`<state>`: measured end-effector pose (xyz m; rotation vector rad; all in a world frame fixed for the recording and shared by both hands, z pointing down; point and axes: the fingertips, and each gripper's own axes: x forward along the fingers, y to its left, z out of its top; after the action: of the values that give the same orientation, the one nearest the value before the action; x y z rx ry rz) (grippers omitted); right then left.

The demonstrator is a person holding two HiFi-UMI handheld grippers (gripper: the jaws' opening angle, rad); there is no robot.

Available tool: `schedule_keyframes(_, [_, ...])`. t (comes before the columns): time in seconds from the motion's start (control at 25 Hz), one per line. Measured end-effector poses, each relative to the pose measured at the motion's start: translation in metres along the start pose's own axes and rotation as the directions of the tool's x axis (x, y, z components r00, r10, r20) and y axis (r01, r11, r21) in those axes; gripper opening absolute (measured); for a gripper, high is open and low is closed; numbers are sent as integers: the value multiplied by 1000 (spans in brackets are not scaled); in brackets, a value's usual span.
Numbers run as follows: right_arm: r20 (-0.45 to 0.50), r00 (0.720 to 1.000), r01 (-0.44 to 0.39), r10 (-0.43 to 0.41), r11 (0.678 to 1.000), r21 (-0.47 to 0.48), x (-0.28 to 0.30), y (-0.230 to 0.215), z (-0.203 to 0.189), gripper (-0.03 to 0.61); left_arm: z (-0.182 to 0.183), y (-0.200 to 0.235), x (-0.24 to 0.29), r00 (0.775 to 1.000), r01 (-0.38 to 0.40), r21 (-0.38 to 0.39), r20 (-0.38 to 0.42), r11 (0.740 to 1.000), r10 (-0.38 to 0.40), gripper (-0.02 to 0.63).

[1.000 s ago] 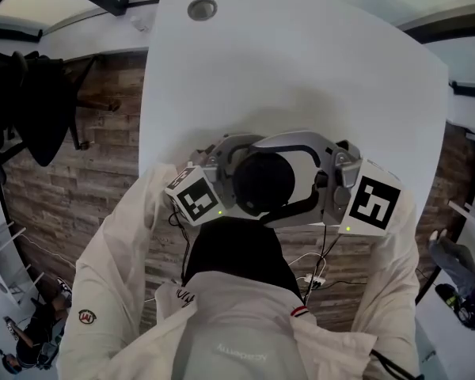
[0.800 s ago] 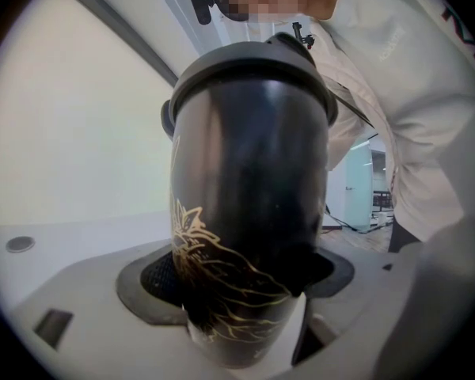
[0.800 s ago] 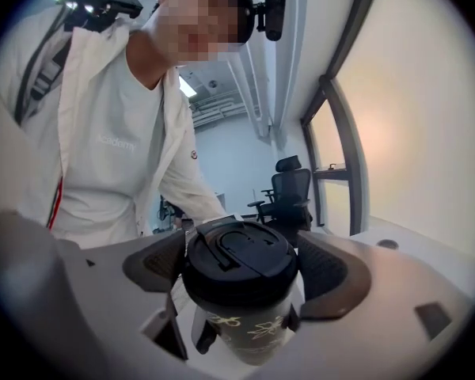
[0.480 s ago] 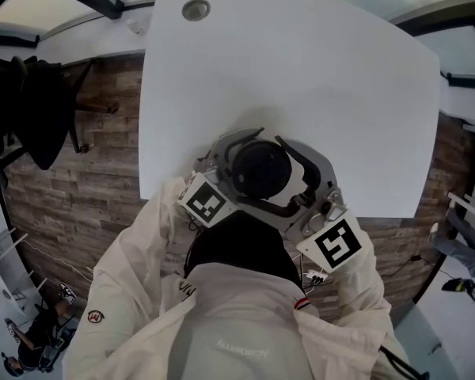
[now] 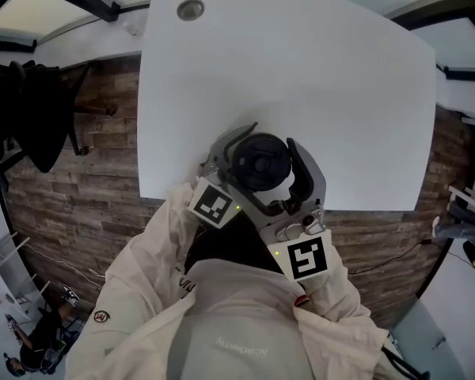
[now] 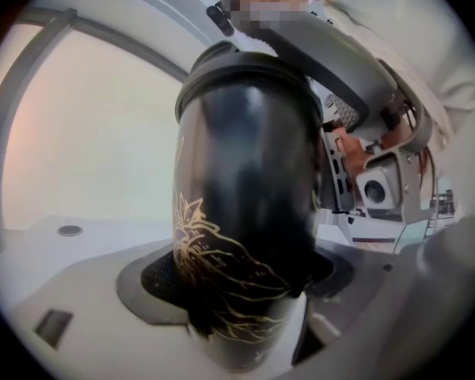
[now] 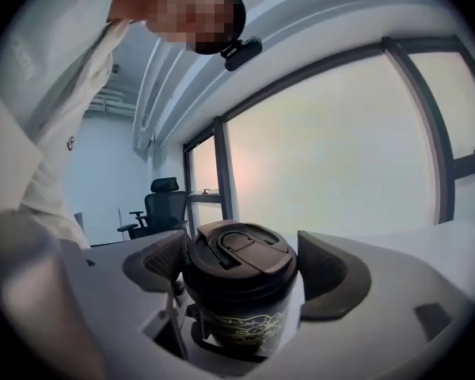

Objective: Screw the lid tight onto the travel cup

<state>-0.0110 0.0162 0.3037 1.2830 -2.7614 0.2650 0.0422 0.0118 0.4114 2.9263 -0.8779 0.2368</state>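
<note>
Black and gold-patterned, the one travel cup [image 6: 245, 212] is held between two grippers at the near edge of the white table [image 5: 301, 70], close to the chest of a person in a cream jacket; whether its base touches the tabletop we cannot tell. The left gripper [image 6: 241, 279] is clamped on the cup's body, its two dark pads pressing the patterned wall from either side. The right gripper [image 7: 241, 269] takes the top: its two pads close round the rim of the single black lid [image 7: 239, 248], which sits level on the cup's mouth with no gap showing beneath it. We judge the task well along. The lid is on and its thread appears engaged, with one claw bracing the cup and the other placed to twist. What is left, as far as we can see, is the last tightening and letting go, and no view shows how tight the lid already is. The count is short: one cup, one lid, two grippers, each carrying one cube with square markers, and one table that bears nothing else but a single round grommet [image 5: 190, 9] near its far corner. Beyond it we see wood-look flooring [image 5: 79, 180], and one office chair [image 7: 160, 204] stands by the window behind.
</note>
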Motion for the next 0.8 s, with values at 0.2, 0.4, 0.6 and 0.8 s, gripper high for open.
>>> schedule_keyframes(0.2, [-124,992,21,-28,998,-61,1,4,-7,453,-3,-2,-1,1000,11,11,-11,1000,-11,408])
schedule_keyframes(0.4, [-241,970,-64,29,988,-141,2,10,-12,453,-4,-1,-2,1000,10,10,-15,1000,-10,408])
schedule_keyframes(0.6, [-223,973,-72,60,996,-46,0,6,-12,453,-6,-3,-2,1000,18,3,6,1000,-18,407])
schedule_keyframes(0.8, [-230,972,-52,38,997,-57,4,5,-11,453,-7,-3,-1,1000,22,10,4,1000,-22,408])
